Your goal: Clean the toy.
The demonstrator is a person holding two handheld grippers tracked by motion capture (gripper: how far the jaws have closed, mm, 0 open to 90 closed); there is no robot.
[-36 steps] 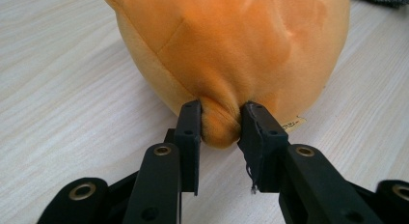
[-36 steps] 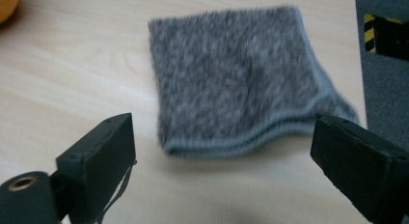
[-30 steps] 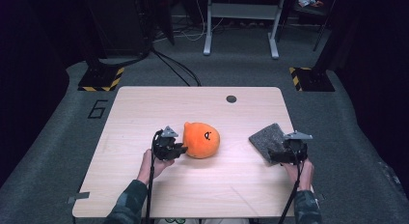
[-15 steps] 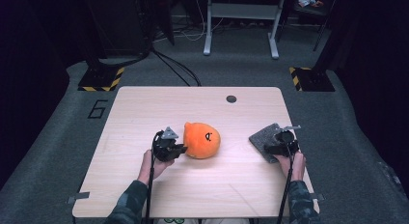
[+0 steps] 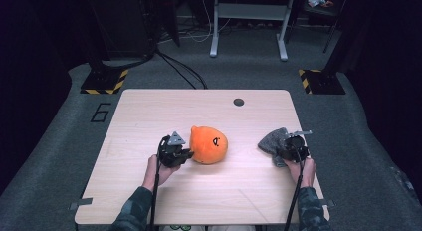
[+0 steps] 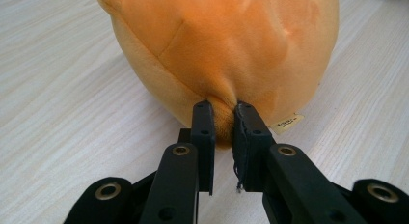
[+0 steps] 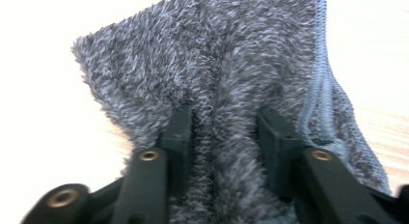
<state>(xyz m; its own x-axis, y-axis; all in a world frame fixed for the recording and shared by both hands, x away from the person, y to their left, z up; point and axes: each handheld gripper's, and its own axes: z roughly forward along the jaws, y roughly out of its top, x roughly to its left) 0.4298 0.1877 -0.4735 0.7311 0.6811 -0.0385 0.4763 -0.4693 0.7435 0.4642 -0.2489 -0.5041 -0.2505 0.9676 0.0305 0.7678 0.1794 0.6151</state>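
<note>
room: dark floor with cables and striped stand feet beyond a pale wood table [image 5: 149, 116].
left gripper [image 5: 179, 154]: lies low on the table, jaws nearly closed and pinching a fold of the orange plush [image 5: 209, 145]; in the left gripper view the pads [image 6: 204, 122] squeeze the fabric at the plush's base [image 6: 226, 55].
plush: sits on the table straight ahead of the left gripper, touching it; a small tag [image 6: 287, 122] shows just right of the jaws.
right gripper [image 5: 288, 150]: jaws have just been closing, with a ridge of the grey cloth [image 5: 272, 143] between them; the pads [image 7: 179, 130] press into the pile.
cloth: bunched up under and ahead of the right gripper [image 7: 222, 132], well apart from the plush.
</note>
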